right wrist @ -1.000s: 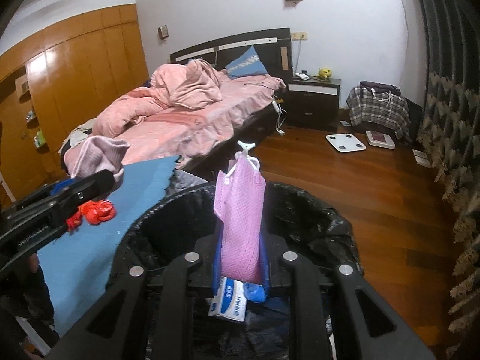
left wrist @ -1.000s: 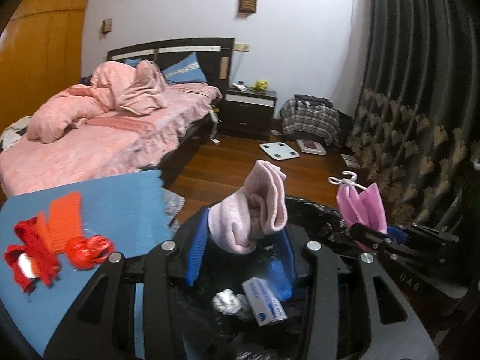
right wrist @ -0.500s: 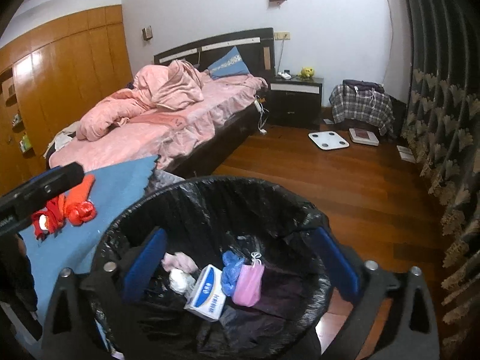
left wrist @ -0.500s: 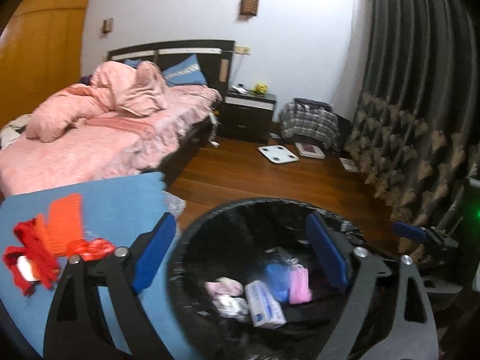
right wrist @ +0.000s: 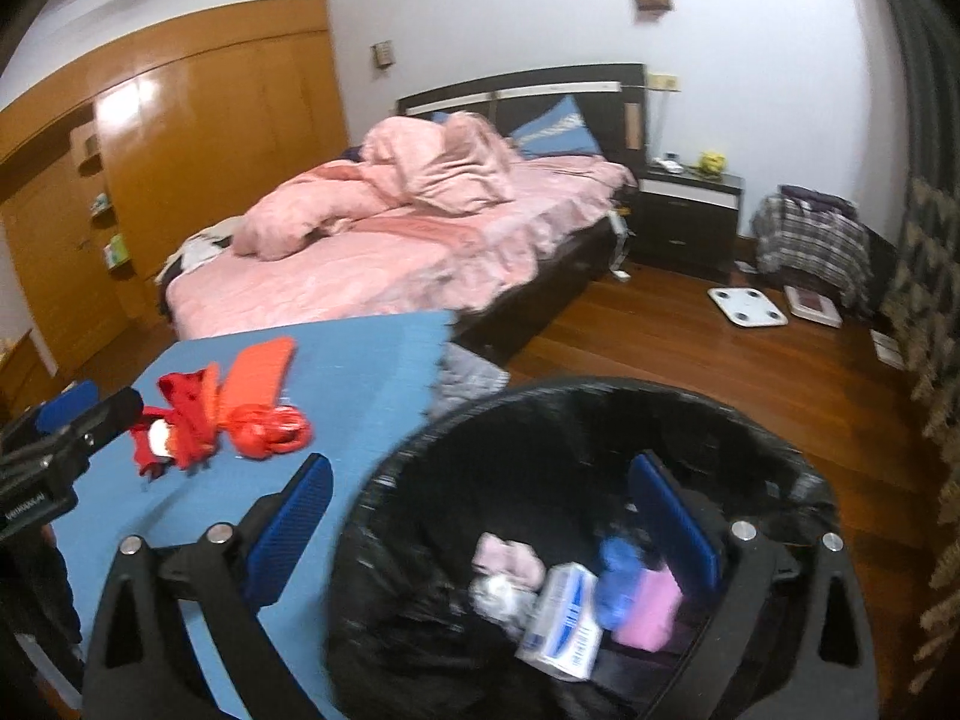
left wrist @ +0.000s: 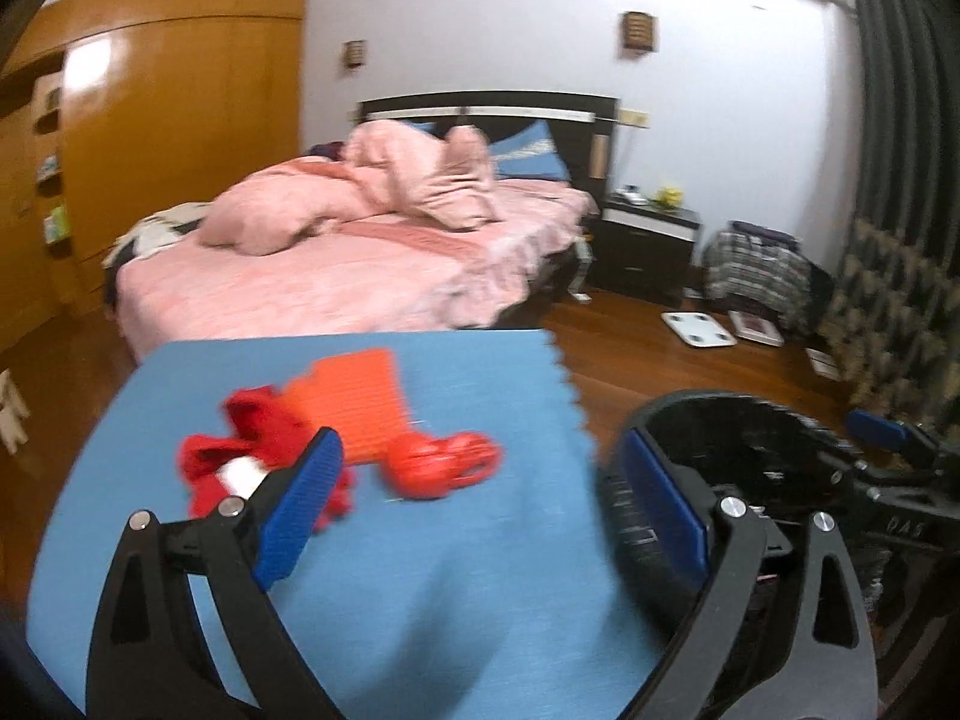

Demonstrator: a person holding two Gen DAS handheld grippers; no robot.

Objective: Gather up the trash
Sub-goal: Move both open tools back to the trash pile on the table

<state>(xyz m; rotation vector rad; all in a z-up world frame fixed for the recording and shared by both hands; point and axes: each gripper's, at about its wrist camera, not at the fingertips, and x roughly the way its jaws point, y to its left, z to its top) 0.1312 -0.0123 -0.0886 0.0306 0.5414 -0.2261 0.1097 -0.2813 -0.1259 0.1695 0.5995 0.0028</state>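
Both grippers now empty. Left gripper (left wrist: 480, 516) spread wide, nothing between its blue ribbed pads (left wrist: 298, 507); right gripper (right wrist: 480, 534) likewise spread, holding nothing

Change over the last second: a second ago the left pinched a pink folded sock-like cloth and the right a pink mesh pouch with a white tie, both held over the bin. Both have since been let go. Pink cloth (right wrist: 510, 558) and pink pouch (right wrist: 651, 603) now lie at the bottom of the round bin lined with a black plastic bag (right wrist: 600, 396), beside a white-and-blue carton (right wrist: 561, 624), a blue crumpled piece (right wrist: 618, 576) and a white crumpled wad (right wrist: 498, 591)

Left camera has swung away from the bin toward the blue foam mat (left wrist: 420, 570) on the low surface; view motion-blurred. Bin rim sits at the right edge of the left view (left wrist: 720, 414), close beside the mat's serrated edge

Remaining on mat: red crumpled cloth with a white patch (left wrist: 240, 450), flat orange ribbed piece (left wrist: 360, 402), shiny red crumpled wrapper (left wrist: 444, 462). All three touching or overlapping; exact layering unclear through blur

Judgement: two items deposited, drop step complete. Three red/orange pieces left, so task is partly done. Left gripper is aimed at the pile and likely next to pick; the red wrapper lies nearest its open span. Overlap may mean one pinch drags a neighbour along
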